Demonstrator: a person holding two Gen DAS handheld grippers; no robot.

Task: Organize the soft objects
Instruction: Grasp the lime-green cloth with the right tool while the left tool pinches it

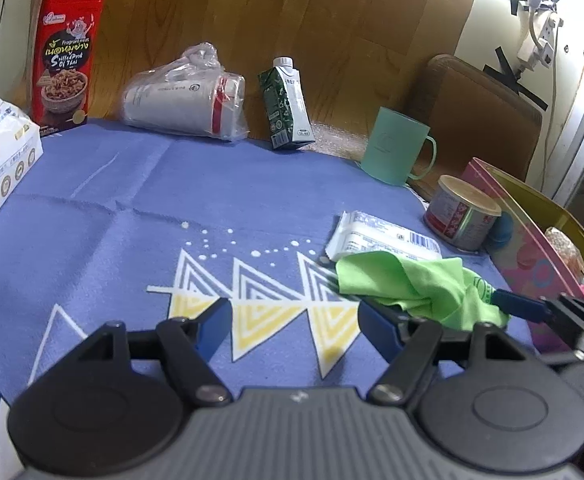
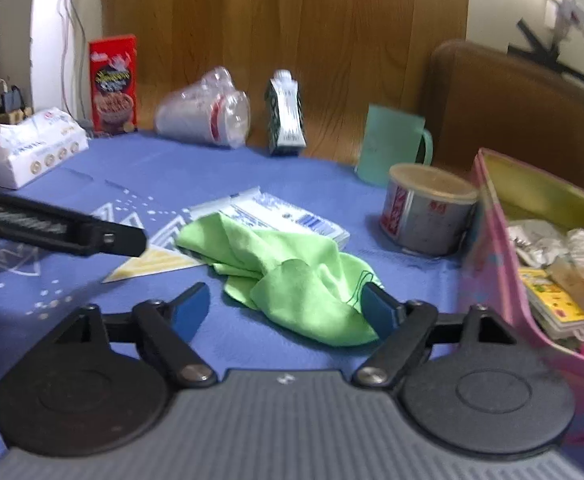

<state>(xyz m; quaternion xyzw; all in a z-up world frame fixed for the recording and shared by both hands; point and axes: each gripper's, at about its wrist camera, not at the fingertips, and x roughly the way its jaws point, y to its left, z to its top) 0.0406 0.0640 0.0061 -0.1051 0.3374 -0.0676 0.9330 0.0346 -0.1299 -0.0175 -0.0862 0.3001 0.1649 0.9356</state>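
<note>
Right claw (image 2: 286,308), lower centre of frame, is spread w/ green cloth (image 2: 292,276) between its fingers on the counter (image 2: 252,168), not yet pinched. Best to bite the thick bunched fold, then lift toward pink box (image 2: 488,248) at right. Left claw (image 1: 292,326) also spread, empty. Box contents blurred; cloth covers part of white packet (image 2: 276,212).

A table w/ a blue cloth (image 1: 92,208) printed w/ white and yellow triangles carried everything. A crumpled green cloth (image 1: 412,284) lay on it, overlapping a white wipes pack (image 1: 380,236) just behind. Right of the green cloth sat a tin can (image 1: 462,212), then a pink box (image 1: 532,248). Behind it stood a mint mug (image 1: 398,146), a green carton (image 1: 286,104) and bagged cups (image 1: 184,96). Far left: red snack pouch (image 1: 66,60), tissue pack (image 1: 0,152).
</note>
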